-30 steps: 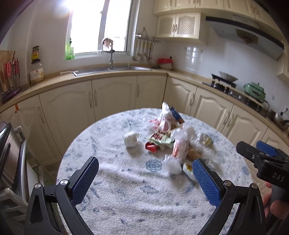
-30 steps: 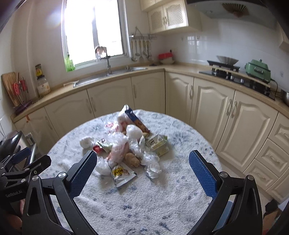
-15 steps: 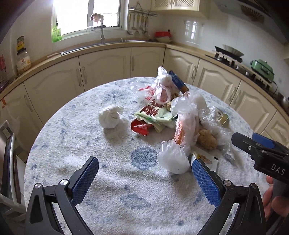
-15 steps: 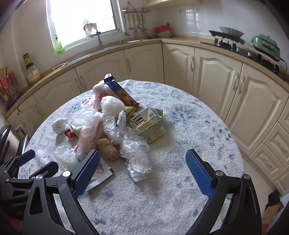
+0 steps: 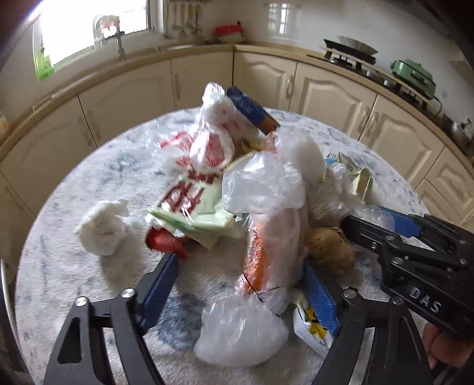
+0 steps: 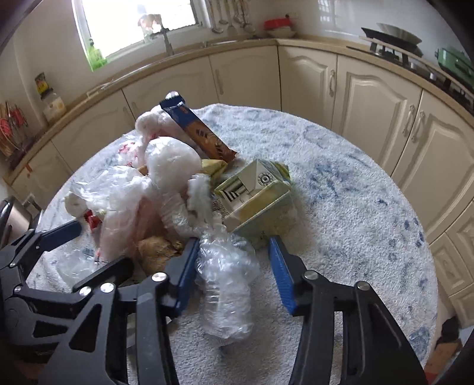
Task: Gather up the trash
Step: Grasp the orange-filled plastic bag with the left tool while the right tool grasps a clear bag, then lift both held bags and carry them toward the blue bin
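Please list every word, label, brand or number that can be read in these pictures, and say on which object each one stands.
"DAS": raised letters on the black body of the right tool, seen in the left wrist view.
Red print on the pale green wrapper: blurred, not readable.
Print on the blue and orange snack wrapper: too small to read.
Markings on the folded carton: not readable.
Jar label on the counter: too small.

1. Daylight comes from the window; it is blown out, with flare bleeding onto the wall beside it.
2. The room is evenly bright. Soft shadows sit under the trash pile on the worktop.
3. Left wrist view has motion blur across the pile and cabinets; right wrist view is sharper.
4. Strong fisheye bend on the cabinet lines, with dark vignette in the corners.
5. Specular glare shows on the wall tiles.
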